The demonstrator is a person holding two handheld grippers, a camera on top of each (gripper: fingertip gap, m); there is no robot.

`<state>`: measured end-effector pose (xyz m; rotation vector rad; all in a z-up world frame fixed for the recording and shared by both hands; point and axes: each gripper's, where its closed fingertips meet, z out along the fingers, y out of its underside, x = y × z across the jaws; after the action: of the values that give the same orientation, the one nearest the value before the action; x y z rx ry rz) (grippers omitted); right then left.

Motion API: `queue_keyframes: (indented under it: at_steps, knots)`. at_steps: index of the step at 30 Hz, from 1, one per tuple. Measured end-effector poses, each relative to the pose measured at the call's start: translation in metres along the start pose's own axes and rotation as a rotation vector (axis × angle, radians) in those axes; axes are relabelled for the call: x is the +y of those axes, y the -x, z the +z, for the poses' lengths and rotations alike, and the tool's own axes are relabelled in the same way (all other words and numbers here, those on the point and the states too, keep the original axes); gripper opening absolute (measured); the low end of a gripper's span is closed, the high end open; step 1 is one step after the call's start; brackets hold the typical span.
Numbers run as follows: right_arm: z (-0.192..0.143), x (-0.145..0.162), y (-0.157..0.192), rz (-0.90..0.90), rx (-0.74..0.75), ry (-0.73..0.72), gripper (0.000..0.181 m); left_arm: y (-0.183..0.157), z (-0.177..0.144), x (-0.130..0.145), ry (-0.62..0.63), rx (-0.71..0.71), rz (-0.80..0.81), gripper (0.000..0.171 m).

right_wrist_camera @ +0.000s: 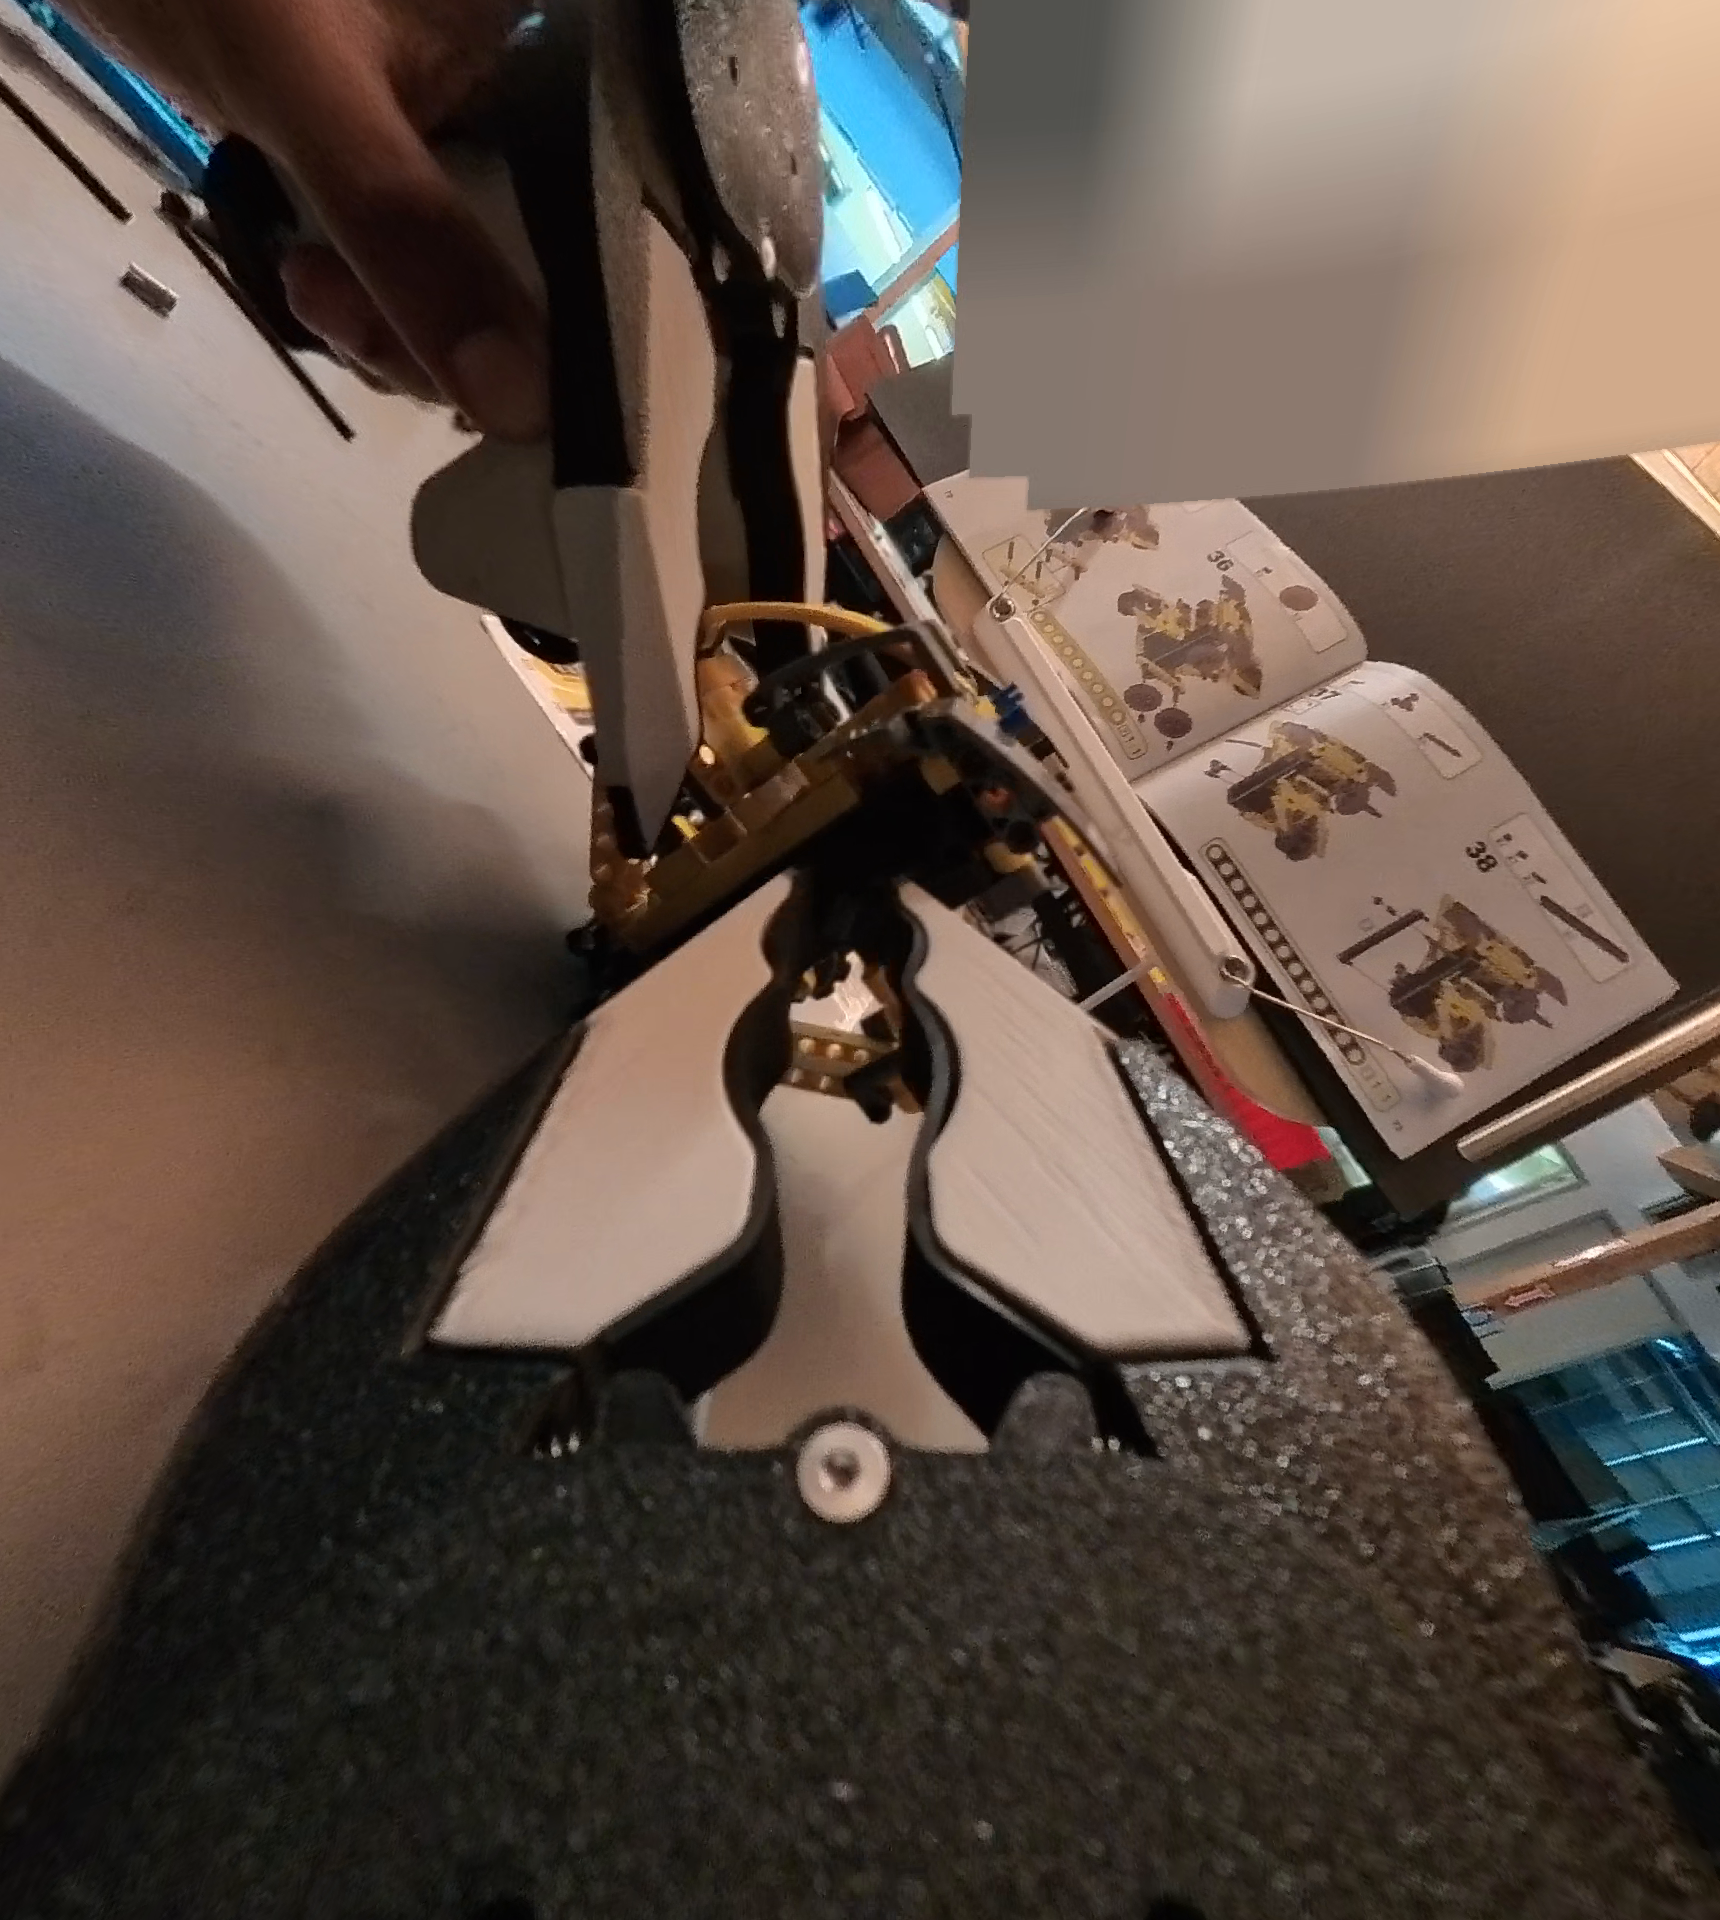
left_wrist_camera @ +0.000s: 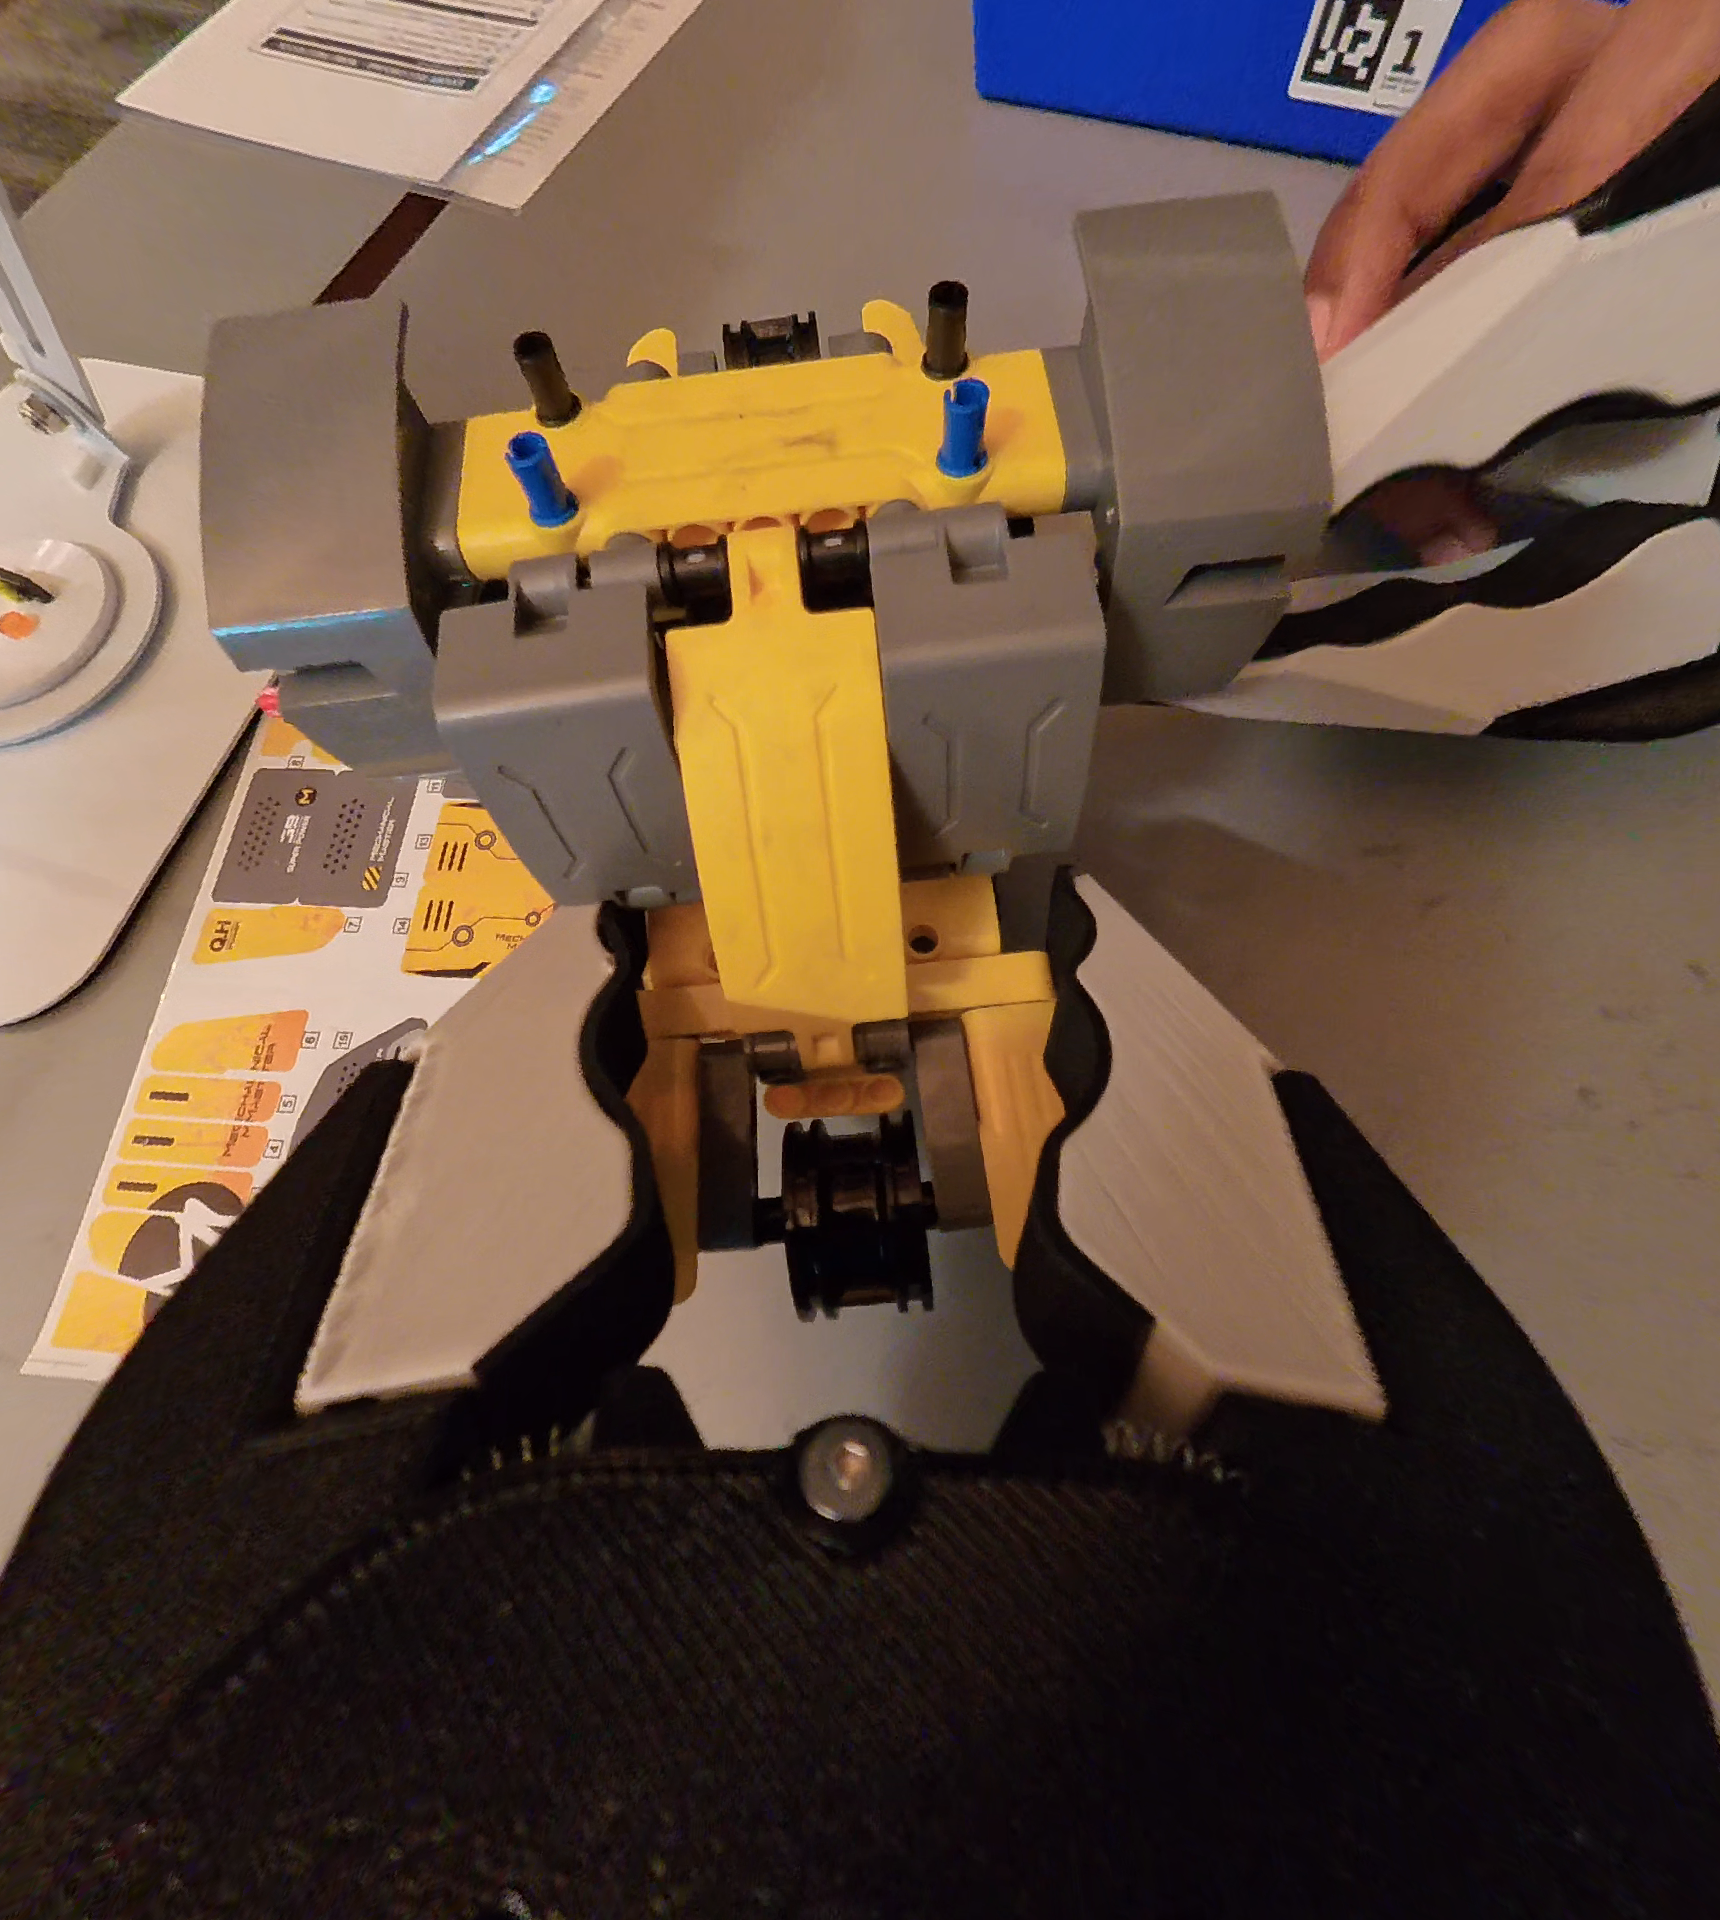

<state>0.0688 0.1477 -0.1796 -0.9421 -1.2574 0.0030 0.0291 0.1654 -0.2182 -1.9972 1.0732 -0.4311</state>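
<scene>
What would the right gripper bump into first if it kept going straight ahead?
Nothing new: the right gripper already touches the yellow and grey brick model, seemingly closed on its side. Pushing on would press into that model, which the left gripper grips from below. Depth is unclear.

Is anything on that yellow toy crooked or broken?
Nothing looks broken. The yellow and grey toy is clamped in the left gripper; its two blue pegs and two black pegs stick up bare.

Dim, warm indoor light throughout. Soft shadows across the grey table; faint glare on the paper sheet. Strong wide-angle bending at edges. Right wrist view blurred, darker leftward.
</scene>
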Motion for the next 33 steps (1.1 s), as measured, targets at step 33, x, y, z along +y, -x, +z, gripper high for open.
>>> queue_keyframes:
  at_steps: [33]
  knots:
    - [0.009, 0.003, -0.01, 0.109, 0.063, -0.008, 0.004, -0.002, -0.001, -0.004, -0.041, 0.08, -0.056, 0.077]
